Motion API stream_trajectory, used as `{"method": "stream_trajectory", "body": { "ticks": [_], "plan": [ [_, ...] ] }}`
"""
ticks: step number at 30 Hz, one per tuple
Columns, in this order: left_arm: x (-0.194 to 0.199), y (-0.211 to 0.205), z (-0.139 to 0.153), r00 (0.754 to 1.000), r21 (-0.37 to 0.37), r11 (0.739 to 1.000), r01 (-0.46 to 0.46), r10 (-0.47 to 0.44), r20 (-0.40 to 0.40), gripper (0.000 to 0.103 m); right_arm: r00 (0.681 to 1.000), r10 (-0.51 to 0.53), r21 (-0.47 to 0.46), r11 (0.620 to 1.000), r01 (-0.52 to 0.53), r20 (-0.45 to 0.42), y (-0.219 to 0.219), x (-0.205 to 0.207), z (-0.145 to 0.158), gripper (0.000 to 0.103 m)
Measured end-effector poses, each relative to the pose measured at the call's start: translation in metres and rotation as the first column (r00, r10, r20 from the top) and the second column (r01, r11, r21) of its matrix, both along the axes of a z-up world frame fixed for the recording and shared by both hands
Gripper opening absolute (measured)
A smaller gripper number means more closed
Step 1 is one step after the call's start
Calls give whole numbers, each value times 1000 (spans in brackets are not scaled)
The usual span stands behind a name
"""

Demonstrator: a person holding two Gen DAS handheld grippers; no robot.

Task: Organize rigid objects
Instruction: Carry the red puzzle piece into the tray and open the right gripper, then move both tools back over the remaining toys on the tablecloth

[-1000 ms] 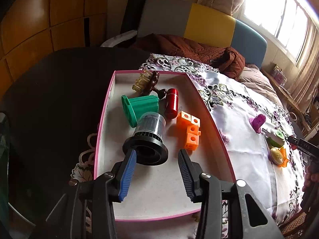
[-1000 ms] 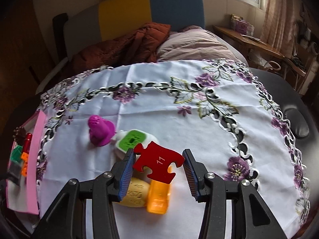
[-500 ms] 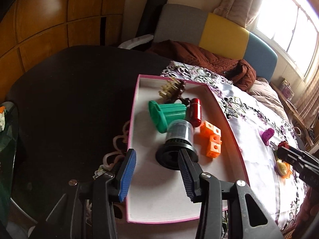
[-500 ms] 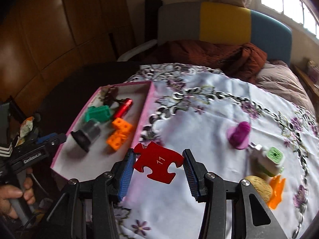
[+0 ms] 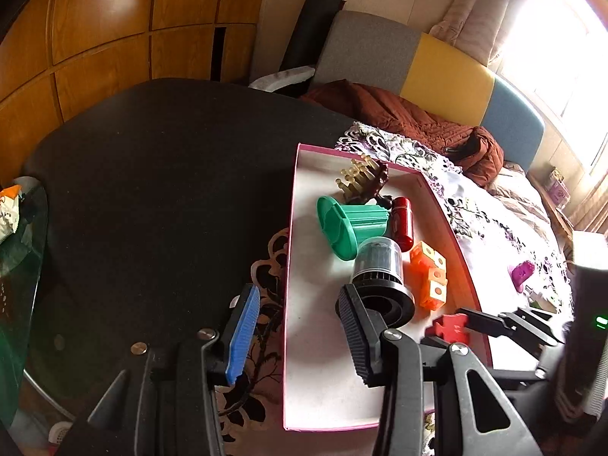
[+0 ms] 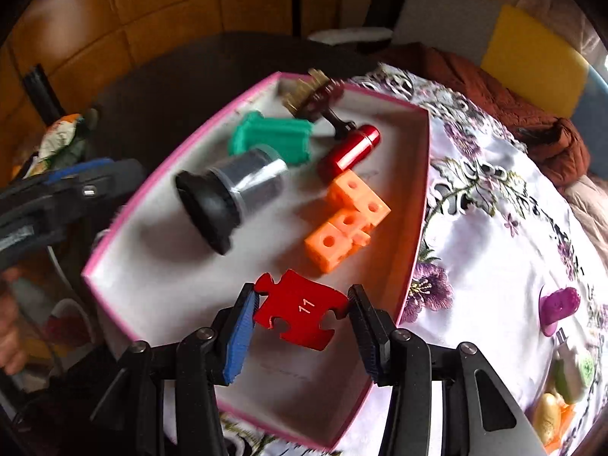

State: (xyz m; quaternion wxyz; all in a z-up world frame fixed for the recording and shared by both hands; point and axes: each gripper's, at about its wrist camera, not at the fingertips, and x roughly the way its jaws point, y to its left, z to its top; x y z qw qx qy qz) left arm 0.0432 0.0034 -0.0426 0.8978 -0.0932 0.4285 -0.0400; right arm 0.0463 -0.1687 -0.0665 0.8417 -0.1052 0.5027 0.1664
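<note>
My right gripper (image 6: 300,315) is shut on a red puzzle piece (image 6: 300,309) marked 11 and holds it above the near part of the pink-rimmed box (image 6: 416,228). The piece also shows in the left wrist view (image 5: 448,328). In the box lie a black-and-clear cup (image 6: 231,193), a green part (image 6: 273,138), a red cylinder (image 6: 349,152), orange cubes (image 6: 347,220) and a brown comb piece (image 6: 315,95). My left gripper (image 5: 298,326) is open and empty over the box's left wall (image 5: 288,266).
On the flowered cloth (image 6: 494,228) to the right lie a purple piece (image 6: 558,304), a white-and-green item (image 6: 573,372) and a yellow and orange item (image 6: 549,418). A dark table (image 5: 152,190) lies left of the box. A sofa stands behind.
My right gripper has carried the red puzzle piece left from the cloth to above the box. My left gripper has drawn back to the left, off the black cup.
</note>
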Motion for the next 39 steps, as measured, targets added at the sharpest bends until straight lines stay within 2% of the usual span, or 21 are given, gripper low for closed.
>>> {"method": "stream_trajectory", "body": {
  "ticks": [3, 5, 6, 9, 13, 16, 20, 22, 26, 30, 33, 36, 39],
  "plan": [
    [0, 0, -2, 1000, 6, 1000, 4, -4, -3, 44, 1000, -4, -16, 1000, 4, 11, 0, 0, -4, 51],
    [1, 0, -3, 1000, 8, 1000, 6, -6, -6, 44, 1000, 3, -13, 1000, -3, 11, 0, -3, -4, 57],
    [1, 0, -3, 1000, 9, 1000, 7, -7, -6, 44, 1000, 3, 1, 1000, -3, 10, 0, -5, -3, 61],
    [0, -3, -1, 1000, 17, 1000, 12, -12, 0, 44, 999, 1, 47, 999, -3, 40, -3, -11, 10, 63],
    [-2, -9, 2, 1000, 32, 999, 28, -28, 11, 44, 997, -32, 108, 994, 24, 74, -17, -19, 28, 71],
    [-4, -15, 4, 999, 41, 998, 45, -45, 20, 44, 992, -80, 141, 988, 66, 97, -36, -24, 41, 78],
    [-7, -24, 9, 997, 56, 996, 75, -76, 29, 44, 980, -157, 160, 978, 137, 121, -66, -26, 56, 82],
    [-9, -29, 11, 995, 59, 994, 89, -91, 34, 44, 971, -199, 160, 971, 177, 135, -84, -28, 63, 88],
    [-11, -41, 15, 991, 72, 990, 122, -125, 41, 44, 940, -303, 144, 949, 281, 157, -129, -27, 73, 92],
    [-13, -56, 19, 985, 84, 983, 164, -169, 47, 44, 888, -427, 124, 904, 410, 171, -186, -29, 80, 95],
    [-15, -69, 21, 978, 91, 976, 200, -205, 49, 44, 820, -540, 108, 842, 529, 190, -235, -34, 83, 97],
    [-17, -84, 22, 967, 97, 965, 244, -249, 45, 44, 708, -678, 101, 733, 673, 199, -289, -42, 74, 99],
    [-19, -101, 23, 954, 102, 950, 294, -299, 38, 44, 566, -808, 138, 587, 798, 161, -343, -60, 52, 99]
  ]
}}
